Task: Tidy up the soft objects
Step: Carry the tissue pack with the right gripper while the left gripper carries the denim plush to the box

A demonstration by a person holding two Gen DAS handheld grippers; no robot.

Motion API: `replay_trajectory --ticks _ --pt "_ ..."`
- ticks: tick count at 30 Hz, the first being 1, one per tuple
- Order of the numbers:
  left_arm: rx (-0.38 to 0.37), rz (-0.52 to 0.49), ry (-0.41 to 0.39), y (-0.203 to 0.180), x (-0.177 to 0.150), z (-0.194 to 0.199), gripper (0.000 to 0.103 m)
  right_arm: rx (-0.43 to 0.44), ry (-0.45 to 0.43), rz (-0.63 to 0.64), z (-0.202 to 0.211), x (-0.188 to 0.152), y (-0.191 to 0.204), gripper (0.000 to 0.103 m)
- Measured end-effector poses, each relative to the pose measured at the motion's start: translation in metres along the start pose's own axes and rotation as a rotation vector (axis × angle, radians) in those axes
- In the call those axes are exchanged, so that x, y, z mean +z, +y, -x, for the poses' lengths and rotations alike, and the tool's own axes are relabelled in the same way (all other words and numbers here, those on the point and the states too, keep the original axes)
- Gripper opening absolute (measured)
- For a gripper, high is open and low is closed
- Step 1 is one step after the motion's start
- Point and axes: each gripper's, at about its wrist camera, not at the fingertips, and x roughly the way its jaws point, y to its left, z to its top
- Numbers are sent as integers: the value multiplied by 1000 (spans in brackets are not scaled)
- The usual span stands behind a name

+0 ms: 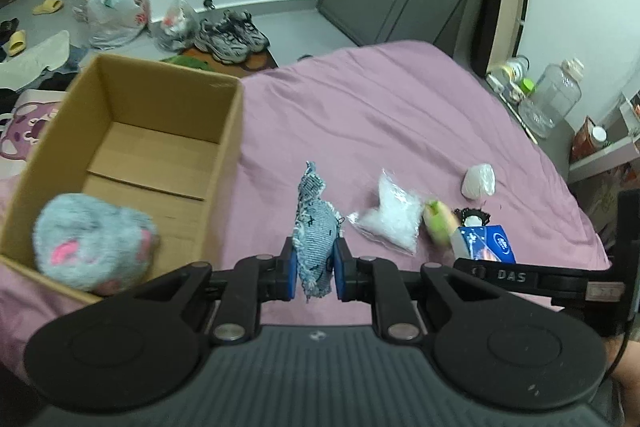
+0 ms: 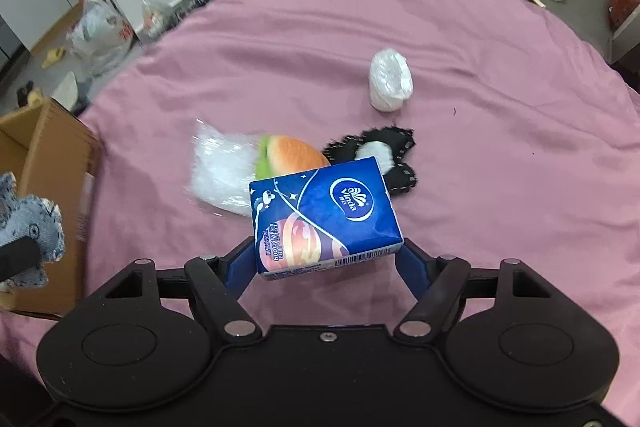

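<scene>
Pink bedsheet [image 2: 460, 187]; blue tissue pack [image 2: 326, 217] with white logo; faded blue denim toy [image 1: 314, 231]; brown cardboard box [image 1: 168, 95].

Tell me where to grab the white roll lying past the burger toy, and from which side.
Grip the white roll across its rounded middle, coming down from above. It stands alone on the pink sheet, clear of the burger toy and black plush, so both sides look free for fingers. Its wrap looks slippery, so squeezing the widest part is probably safest.
</scene>
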Motion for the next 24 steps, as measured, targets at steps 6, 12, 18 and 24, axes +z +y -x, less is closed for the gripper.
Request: replay_trajectory --ticks 6,12,18,24 --pt "-1 7 -51 13 2 30 17 46 -57 -8 24 -2 18 72" --pt "1 18 -94 26 1 55 17 114 -125 -13 48 -9 33 72" --pt "16 36 -121 42 1 72 17 162 -184 1 64 -12 51 72" --pt "35 51 -143 59 1 84 17 202 -222 34 77 -15 71 72"
